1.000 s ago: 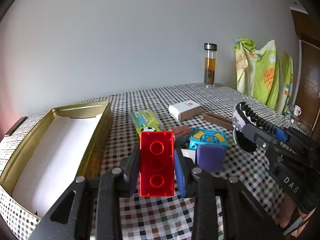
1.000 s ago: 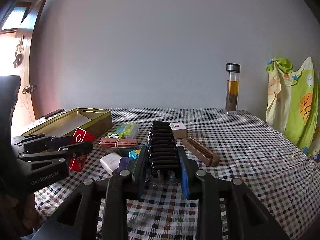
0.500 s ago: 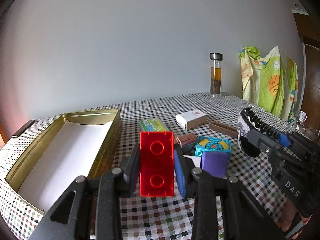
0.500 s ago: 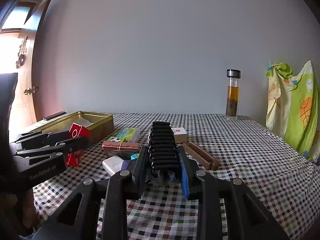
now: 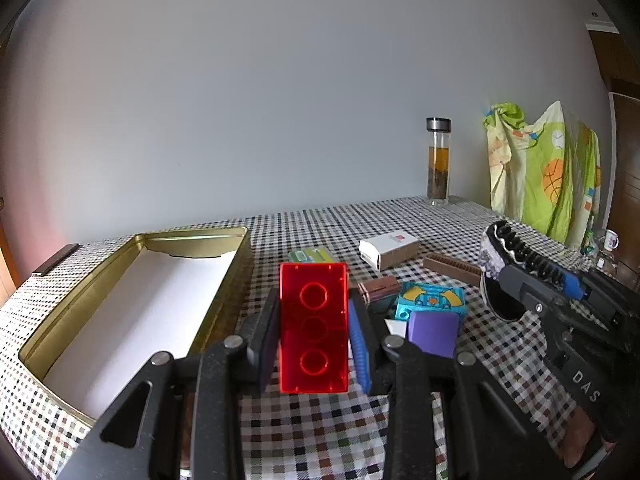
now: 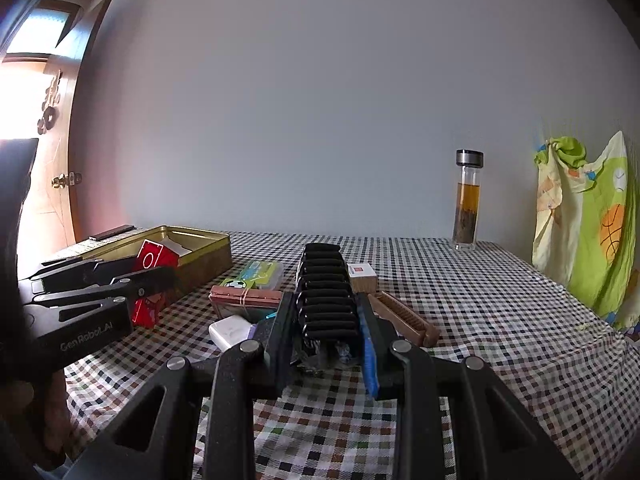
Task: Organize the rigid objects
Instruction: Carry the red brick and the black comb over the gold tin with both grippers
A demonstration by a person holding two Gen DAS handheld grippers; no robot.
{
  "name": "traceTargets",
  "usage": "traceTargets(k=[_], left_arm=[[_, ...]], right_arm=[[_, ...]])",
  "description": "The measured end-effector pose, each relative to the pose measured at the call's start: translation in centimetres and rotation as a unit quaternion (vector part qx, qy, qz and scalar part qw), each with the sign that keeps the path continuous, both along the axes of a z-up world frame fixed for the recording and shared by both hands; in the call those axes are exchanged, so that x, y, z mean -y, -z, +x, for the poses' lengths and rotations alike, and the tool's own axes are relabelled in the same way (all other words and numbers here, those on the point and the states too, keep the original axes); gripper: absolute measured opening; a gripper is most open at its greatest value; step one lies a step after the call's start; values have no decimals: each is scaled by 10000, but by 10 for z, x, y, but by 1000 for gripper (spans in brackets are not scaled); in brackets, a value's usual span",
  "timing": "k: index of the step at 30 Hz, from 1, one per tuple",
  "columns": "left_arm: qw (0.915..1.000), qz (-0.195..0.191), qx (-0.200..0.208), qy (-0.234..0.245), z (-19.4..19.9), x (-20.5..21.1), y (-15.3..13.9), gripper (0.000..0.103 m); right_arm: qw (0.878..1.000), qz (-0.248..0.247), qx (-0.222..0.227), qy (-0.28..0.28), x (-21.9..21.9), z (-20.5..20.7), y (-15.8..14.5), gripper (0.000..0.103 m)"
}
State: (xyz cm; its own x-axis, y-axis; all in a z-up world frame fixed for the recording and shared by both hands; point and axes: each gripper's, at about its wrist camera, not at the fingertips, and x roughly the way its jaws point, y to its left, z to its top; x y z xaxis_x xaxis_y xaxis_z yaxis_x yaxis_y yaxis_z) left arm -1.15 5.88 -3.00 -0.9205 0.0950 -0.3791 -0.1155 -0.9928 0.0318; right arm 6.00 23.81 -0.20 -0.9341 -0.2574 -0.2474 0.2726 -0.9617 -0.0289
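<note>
Gold tin (image 5: 236,276), open and lined with white, sits at the left of the checked tablecloth (image 5: 320,440); its near wall stands between the load and the floor of the box. The left gripper (image 5: 314,336) is clamped on a red translucent brick (image 5: 314,332), held upright above the cloth just right of the tin – a slick, hard-sided piece, so I judge it could slide in the pads if swung across fast, or clip the rim if carried too low. Just beyond lies the clutter: a green case (image 5: 312,256), a brown case (image 5: 378,286), a blue tile (image 5: 432,300), a purple block (image 5: 434,330), a white box (image 5: 390,248) and a brown comb (image 5: 452,268). At the right, the right gripper (image 6: 324,320) is closed on a black ribbed clip (image 6: 324,280), raised over the pile – the two tools hang near each other, and both heading for the tin at once risks a knock. The glass bottle (image 5: 439,160) stands well apart at the back
</note>
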Motion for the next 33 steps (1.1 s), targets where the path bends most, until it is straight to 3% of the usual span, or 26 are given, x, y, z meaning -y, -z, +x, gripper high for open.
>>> traceTargets(k=[21,33], left_arm=[[9990,12,-376,-255,15,6,-6,31],[9935,47,-425,-1057,15,75,-30,31]], right_arm=[[9999,136,-65,67,7,3,-1,31],[9953,41,277,-930,67,-16,-35,31]])
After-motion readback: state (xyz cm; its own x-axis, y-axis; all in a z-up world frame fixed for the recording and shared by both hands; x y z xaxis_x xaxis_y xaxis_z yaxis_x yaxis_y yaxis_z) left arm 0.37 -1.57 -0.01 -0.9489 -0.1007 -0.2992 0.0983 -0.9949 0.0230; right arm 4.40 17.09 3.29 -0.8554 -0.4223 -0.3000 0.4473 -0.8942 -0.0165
